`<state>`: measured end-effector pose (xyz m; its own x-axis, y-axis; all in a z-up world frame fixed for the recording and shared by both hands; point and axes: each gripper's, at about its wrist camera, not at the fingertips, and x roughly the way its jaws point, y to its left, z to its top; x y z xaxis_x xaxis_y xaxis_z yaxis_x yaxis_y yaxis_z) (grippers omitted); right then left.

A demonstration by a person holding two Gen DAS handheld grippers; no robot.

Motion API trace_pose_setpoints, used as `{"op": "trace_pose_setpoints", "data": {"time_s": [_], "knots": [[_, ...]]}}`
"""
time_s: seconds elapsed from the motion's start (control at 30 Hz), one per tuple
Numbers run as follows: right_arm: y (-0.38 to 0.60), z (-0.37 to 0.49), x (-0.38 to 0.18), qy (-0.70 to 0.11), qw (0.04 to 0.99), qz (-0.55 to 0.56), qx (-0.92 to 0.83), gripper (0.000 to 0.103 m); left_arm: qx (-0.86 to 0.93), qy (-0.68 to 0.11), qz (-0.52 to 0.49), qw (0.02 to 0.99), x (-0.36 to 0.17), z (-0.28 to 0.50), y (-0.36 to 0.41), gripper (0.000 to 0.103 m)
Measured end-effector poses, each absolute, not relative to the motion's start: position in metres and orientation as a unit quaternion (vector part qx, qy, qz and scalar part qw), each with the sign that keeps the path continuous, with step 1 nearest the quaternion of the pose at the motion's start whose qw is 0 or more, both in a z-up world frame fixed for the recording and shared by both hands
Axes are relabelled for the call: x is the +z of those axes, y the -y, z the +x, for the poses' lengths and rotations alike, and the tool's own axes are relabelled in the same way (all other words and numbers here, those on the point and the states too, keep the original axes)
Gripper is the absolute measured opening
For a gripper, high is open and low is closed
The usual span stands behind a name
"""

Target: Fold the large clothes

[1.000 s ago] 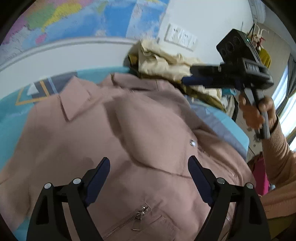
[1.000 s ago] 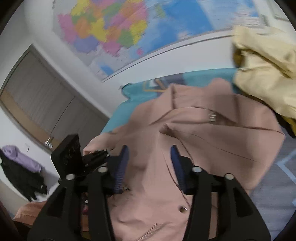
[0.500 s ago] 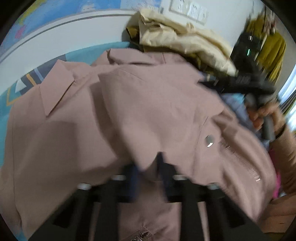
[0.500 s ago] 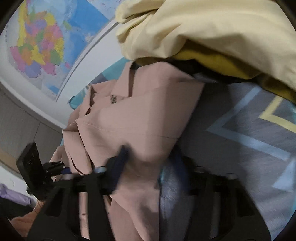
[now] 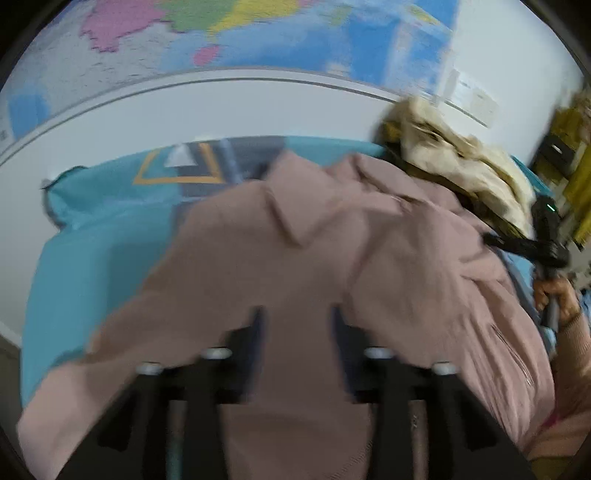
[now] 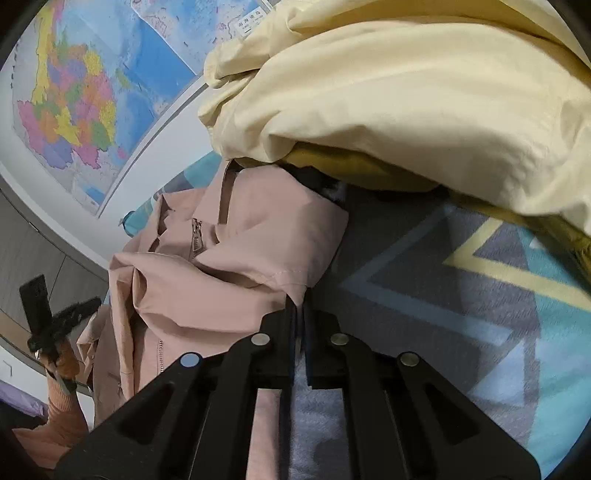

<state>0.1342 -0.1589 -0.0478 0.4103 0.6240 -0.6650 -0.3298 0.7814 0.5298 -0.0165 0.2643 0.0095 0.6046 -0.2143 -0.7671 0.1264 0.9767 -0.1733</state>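
A dusty-pink zip jacket point(image 5: 332, 258) lies spread, collar away from me, on a teal and grey patterned blanket point(image 5: 103, 240). My left gripper point(image 5: 297, 332) hovers blurred over its lower middle. Its jaws are opening and stand apart, with pink cloth lying beneath them and nothing pinched. In the right wrist view my right gripper point(image 6: 300, 306) is shut on the hem corner of the pink jacket point(image 6: 229, 266), low over the blanket point(image 6: 480, 295). The left gripper point(image 6: 70, 314) shows at the far left there, and the right gripper point(image 5: 517, 243) at the jacket's right edge in the left wrist view.
A heap of cream and mustard clothes point(image 6: 406, 92) sits on the blanket just beyond the jacket's right shoulder, also seen as the cream heap point(image 5: 461, 173). A wall map point(image 5: 258, 33) hangs behind. A person's hand point(image 5: 557, 295) in an orange sleeve holds the right gripper.
The left gripper had closed on a jacket fold half a second ago; now its jaws are apart and it has drawn back. The right gripper dropped to the jacket's edge and shut on it.
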Motion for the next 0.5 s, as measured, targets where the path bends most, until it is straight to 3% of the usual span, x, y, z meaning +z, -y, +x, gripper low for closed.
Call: {"op": "trace_pose_setpoints", "data": {"time_s": [0.03,0.1,0.13,0.27,0.37,0.5], "knots": [[0.159,0.133,-0.047,-0.459,0.824,0.16,0.29,0.008,-0.113,-0.42,-0.029,0.9,0.011,-0.026,-0.249,0.051],[0.155,0.13,-0.045,-0.456,0.827,0.154,0.29,0.01,-0.152,-0.403,0.004,0.902,0.013,-0.04,-0.221,0.072],[0.155,0.129,-0.044,-0.456,0.828,0.151,0.29,0.012,-0.173,-0.398,0.028,0.9,0.012,-0.046,-0.198,0.076],[0.153,0.127,-0.045,-0.454,0.828,0.156,0.291,0.014,-0.194,-0.41,0.091,0.886,-0.007,-0.043,-0.137,0.081],[0.153,0.125,-0.047,-0.456,0.826,0.159,0.291,0.016,-0.17,-0.433,0.136,0.875,-0.03,-0.032,-0.112,0.079],[0.155,0.125,-0.046,-0.451,0.831,0.151,0.289,0.01,-0.146,-0.439,0.131,0.876,-0.03,-0.021,-0.134,0.013]]}}
